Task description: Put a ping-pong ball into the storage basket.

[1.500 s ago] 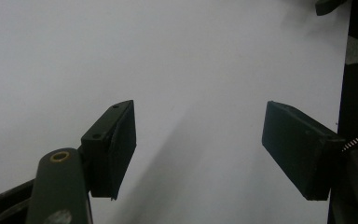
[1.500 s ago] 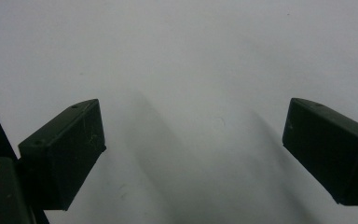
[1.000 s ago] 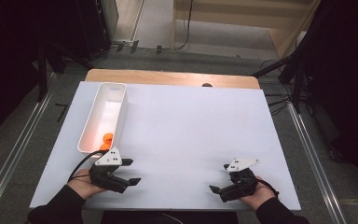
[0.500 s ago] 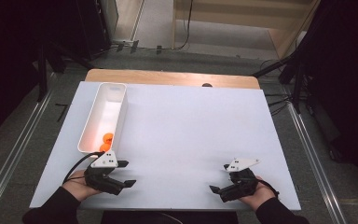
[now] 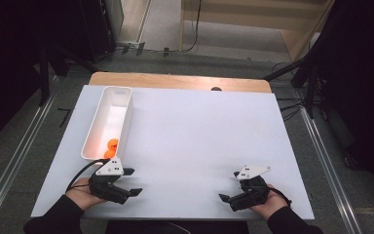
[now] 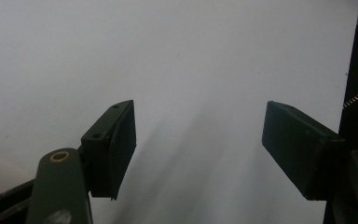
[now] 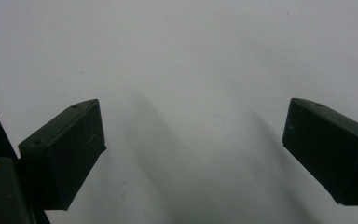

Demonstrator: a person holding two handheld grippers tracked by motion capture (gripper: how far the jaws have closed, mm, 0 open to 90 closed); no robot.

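A white surface (image 5: pixel 199 141) takes up most of the high view, with a strip of bare wood (image 5: pixel 175 80) along its far edge and grey floor (image 5: pixel 24 146) around it. On the left side of the surface stands a long white bin (image 5: pixel 121 117), its length running from the far edge toward the person. At the bin's near end lie orange balls (image 5: pixel 111 147), close together against the near wall; how many there are is hard to tell.

The left claw (image 5: pixel 129 181) rests low at the near left of the surface, just in front of the bin's near end but apart from it, held in the left hand (image 5: pixel 80 191). It points toward the middle of the surface. In the left gripper view its jaws stand spread, with nothing but bare white surface between them, and the left claw (image 6: pixel 198 140) casts soft shadows ahead.

The right claw (image 5: pixel 230 187) sits at the near right, well apart from the bin and balls, held in the right hand (image 5: pixel 268 200). It points left toward the other claw. In the right gripper view the right claw (image 7: pixel 193 149) has its jaws spread wide, and only white surface lies between them. A grey three-cornered plate tops each claw.
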